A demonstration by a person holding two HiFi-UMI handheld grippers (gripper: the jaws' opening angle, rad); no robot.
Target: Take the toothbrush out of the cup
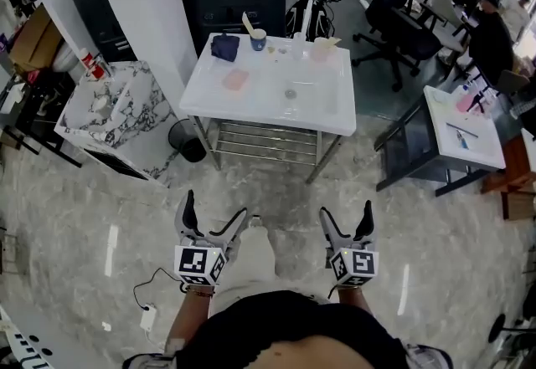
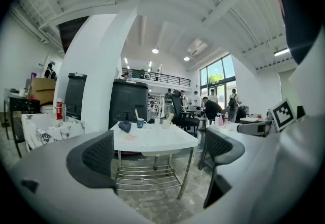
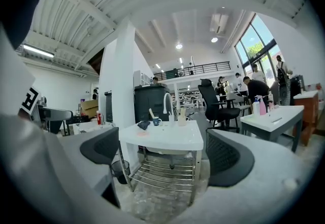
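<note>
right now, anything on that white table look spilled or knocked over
Nothing stands out. The blue cup stands upright at the far edge of the white table, the toothbrush leaning in it, a dark cloth beside it.

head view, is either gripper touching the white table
No, the left gripper and right gripper hang open over the floor, well short of the white table.

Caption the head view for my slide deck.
Person facing a white table, left gripper and right gripper open and empty, toothbrush in the blue cup at its far edge.
</note>
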